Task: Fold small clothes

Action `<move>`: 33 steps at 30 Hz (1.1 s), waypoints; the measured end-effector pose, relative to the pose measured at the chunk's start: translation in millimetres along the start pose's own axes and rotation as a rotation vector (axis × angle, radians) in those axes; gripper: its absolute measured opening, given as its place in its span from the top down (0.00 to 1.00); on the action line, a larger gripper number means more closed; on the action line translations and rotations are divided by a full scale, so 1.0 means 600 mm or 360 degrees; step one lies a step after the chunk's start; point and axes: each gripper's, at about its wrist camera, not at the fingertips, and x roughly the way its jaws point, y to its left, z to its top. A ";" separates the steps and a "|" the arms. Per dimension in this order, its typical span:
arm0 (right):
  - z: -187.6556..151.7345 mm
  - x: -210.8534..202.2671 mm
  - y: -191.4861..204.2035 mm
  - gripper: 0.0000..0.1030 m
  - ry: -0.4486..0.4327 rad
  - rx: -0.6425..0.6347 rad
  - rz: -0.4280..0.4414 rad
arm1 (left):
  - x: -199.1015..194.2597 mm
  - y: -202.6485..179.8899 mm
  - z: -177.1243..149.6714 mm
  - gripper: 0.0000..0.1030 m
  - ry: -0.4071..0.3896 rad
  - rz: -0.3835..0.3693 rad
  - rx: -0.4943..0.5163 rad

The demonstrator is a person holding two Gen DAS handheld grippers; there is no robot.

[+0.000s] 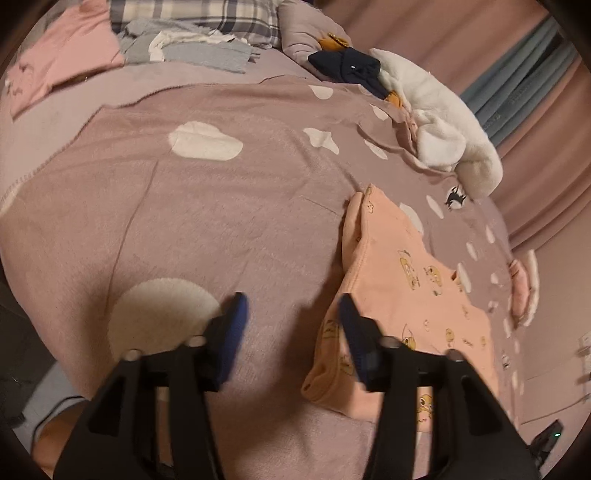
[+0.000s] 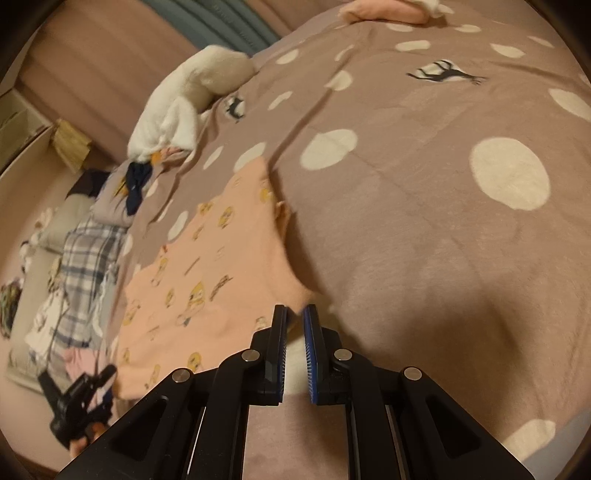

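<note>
The blanket [image 1: 207, 206] over the bed is dusty mauve-brown, scattered with cream spots and cloud shapes, with small dark reindeer [image 2: 445, 74] figures printed here and there. On it lies a peach-orange garment [image 1: 399, 288] patterned with little yellow cartoon characters. At the far side sits a white fluffy piece [image 1: 439, 122], a navy item [image 1: 347, 66] beside it, and a pale pink garment [image 1: 70, 55] to the left. A grey-blue folded pile [image 1: 199, 51] rests near a plaid pillow [image 1: 207, 14] in grey, navy and white. The curtains [image 1: 461, 40] are pink, with one teal-grey panel [image 1: 524, 77]. Both grippers are black, their fingers [image 2: 312, 354] lined with blue pads.
</note>
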 end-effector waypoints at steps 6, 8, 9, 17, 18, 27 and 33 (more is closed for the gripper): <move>0.007 0.008 -0.020 0.66 0.0055 0.0181 -0.0018 | -0.012 0.002 0.001 0.16 -0.0018 -0.0099 -0.0030; 0.005 0.009 -0.021 0.42 0.0055 0.0233 0.0071 | -0.015 -0.005 0.002 0.07 -0.0045 -0.0121 -0.0004; 0.004 0.009 -0.021 0.27 0.0049 0.0282 0.0137 | -0.017 -0.008 0.002 0.05 -0.0057 -0.0145 0.0008; -0.006 0.022 0.010 0.18 0.0124 0.0252 0.0168 | -0.020 -0.017 0.006 0.01 -0.0097 -0.0271 0.0055; -0.007 0.020 0.010 0.17 0.0132 0.0258 0.0181 | -0.021 -0.019 0.005 0.01 -0.0101 -0.0279 0.0073; -0.016 0.025 0.017 0.10 0.0190 0.0247 0.0226 | -0.026 -0.049 -0.006 0.00 -0.0129 -0.0339 0.0236; -0.016 0.039 0.019 0.05 0.0224 0.0282 0.0368 | -0.033 -0.060 -0.009 0.00 -0.0207 -0.0379 0.0271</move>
